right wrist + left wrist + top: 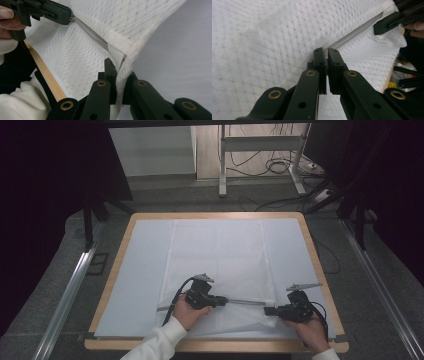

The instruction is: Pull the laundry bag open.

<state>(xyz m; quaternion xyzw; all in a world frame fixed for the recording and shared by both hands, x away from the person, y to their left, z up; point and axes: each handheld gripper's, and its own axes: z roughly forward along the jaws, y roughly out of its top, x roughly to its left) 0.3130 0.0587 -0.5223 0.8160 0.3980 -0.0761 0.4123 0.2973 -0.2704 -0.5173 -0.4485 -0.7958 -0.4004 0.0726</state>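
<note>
Nearest the table's front edge, the right gripper [270,310] pinched the corner of a white mesh bag [220,265], its jaws pressed onto the fabric edge, which ran up between them in the right gripper view. Just left of it, the left gripper [224,301] had its jaws pressed together on the small zipper pull [326,53] at the end of the grey zipper [245,302], which stretched between the two grippers. Beyond them the bag lay flat on a pale cloth [145,265] covering the wooden table [215,215]
</note>
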